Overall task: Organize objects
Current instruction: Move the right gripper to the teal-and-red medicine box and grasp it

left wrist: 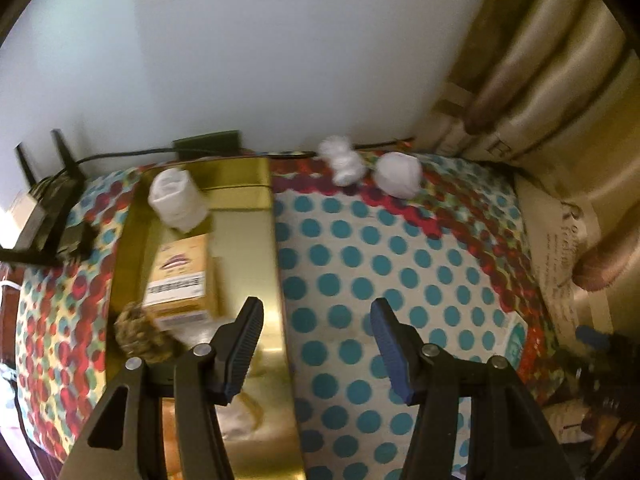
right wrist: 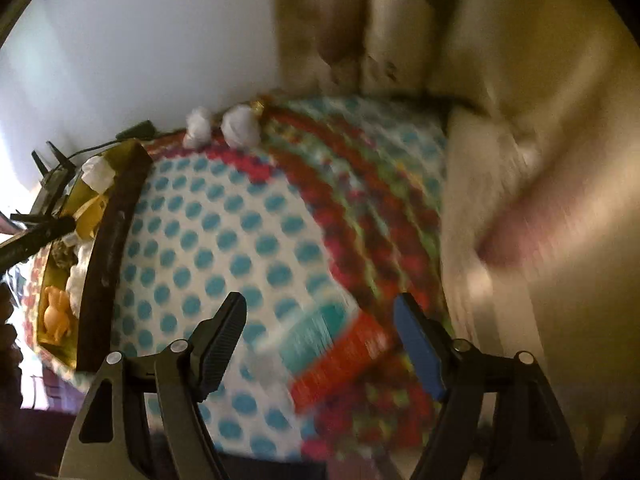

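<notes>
A gold tray (left wrist: 276, 248) stands on the left of a polka-dot cloth (left wrist: 400, 264). It holds a white roll (left wrist: 176, 200), a yellow carton (left wrist: 180, 276) and a brown furry thing (left wrist: 140, 334). My left gripper (left wrist: 318, 346) hovers open over the tray's right wall, with nothing between its fingers. Two white wads (left wrist: 344, 160) (left wrist: 398, 174) lie at the cloth's far edge. In the blurred right wrist view my right gripper (right wrist: 320, 342) is open above a teal and red tube (right wrist: 332, 348) that lies on the cloth; its pads stand clear of the tube. The tray (right wrist: 108, 248) is at the left, with an orange toy (right wrist: 56, 316) inside.
A black router with antennas (left wrist: 44, 192) and a cable (left wrist: 120, 156) sit behind the tray by the pale wall. Beige curtains (left wrist: 560, 80) hang along the right side of the table. The cloth's red-dotted border runs near the table edge.
</notes>
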